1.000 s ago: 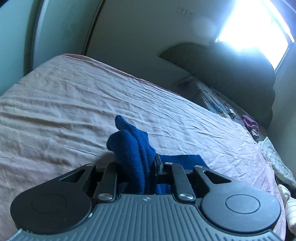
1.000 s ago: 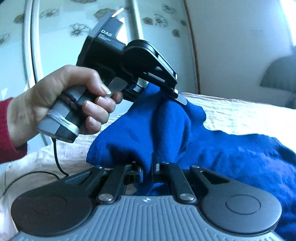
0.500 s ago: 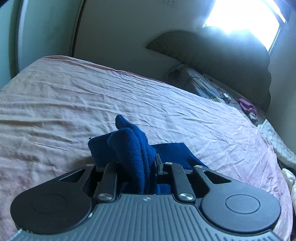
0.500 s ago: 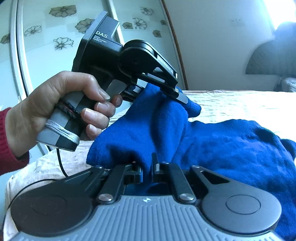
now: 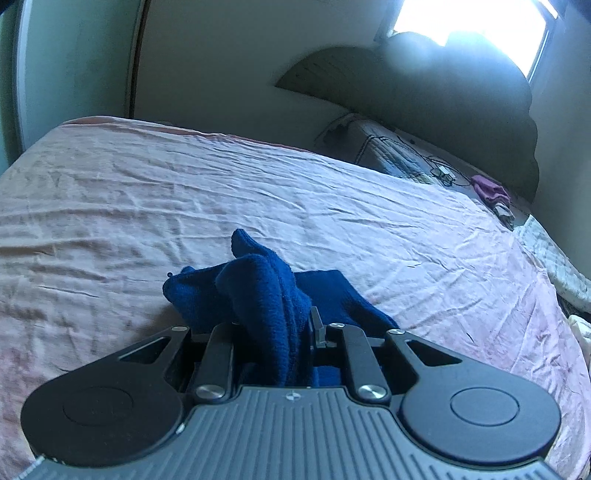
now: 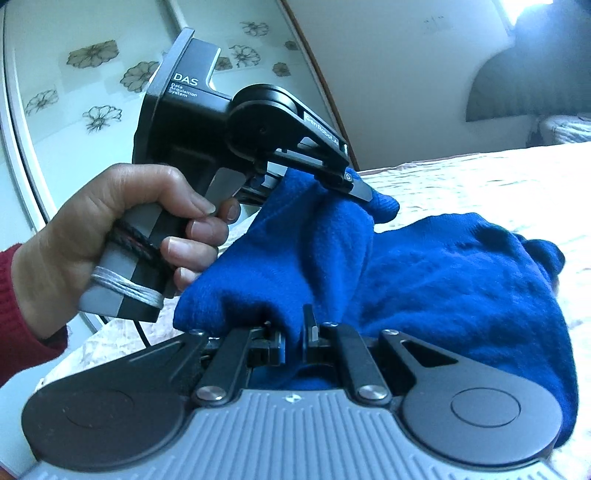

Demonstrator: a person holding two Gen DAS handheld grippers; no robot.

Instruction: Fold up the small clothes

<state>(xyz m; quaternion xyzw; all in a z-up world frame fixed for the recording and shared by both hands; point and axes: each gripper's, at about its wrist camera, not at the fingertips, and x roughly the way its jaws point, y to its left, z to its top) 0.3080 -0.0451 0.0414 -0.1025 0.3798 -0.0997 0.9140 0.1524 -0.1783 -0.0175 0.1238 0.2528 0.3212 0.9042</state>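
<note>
A small blue knit garment (image 6: 443,280) is held between both grippers above the pink bedsheet (image 5: 332,206). My left gripper (image 5: 275,325) is shut on a bunched edge of the blue garment (image 5: 266,295), which hides most of its fingers. In the right wrist view that same left gripper (image 6: 354,188) shows from the side, with a person's hand (image 6: 125,236) on its handle. My right gripper (image 6: 293,332) is shut on another fold of the cloth. The rest of the garment drapes to the right onto the bed.
A dark headboard (image 5: 424,96) and a patterned pillow (image 5: 384,151) lie at the far end of the bed, with a purple item (image 5: 489,190) beside cables. A wardrobe door with flower prints (image 6: 92,74) stands at the left. A bright window (image 5: 469,26) glares.
Both grippers have moved sideways over the bed with the garment still held. More of the blue cloth now lies spread on the sheet under the left gripper.
</note>
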